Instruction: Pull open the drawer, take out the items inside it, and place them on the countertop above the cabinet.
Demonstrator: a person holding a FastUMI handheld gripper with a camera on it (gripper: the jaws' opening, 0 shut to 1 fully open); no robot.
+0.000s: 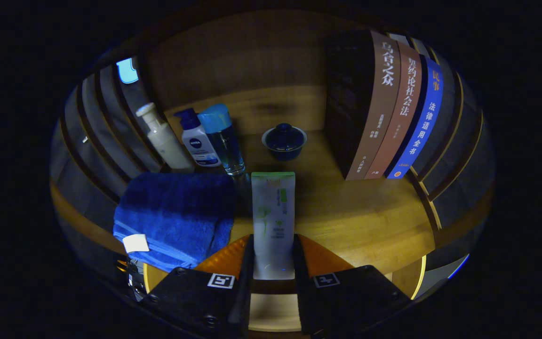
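a: item held?
b: tube (273, 221), lower centre of frame, upright between the fingers of the gripper (273, 263); both fingers press its sides, narrowly open.
a: step?
b: likely placing it on the worktop (346, 216). whether its base touches the wood, cannot tell.
a: neighbours?
b: towel (174, 216) left; three bottles (195, 139) upper left; lidded cup (284, 140) centre; books (384, 108) upper right.
a: next?
b: set down, release, keep upright.

I see my gripper (273, 256) clamped on a white tube (273, 219), both fingers pressing its sides, above the wooden countertop (360, 216). Left of the tube lies a blue towel (174, 216); beyond it, a lidded bowl (284, 140).
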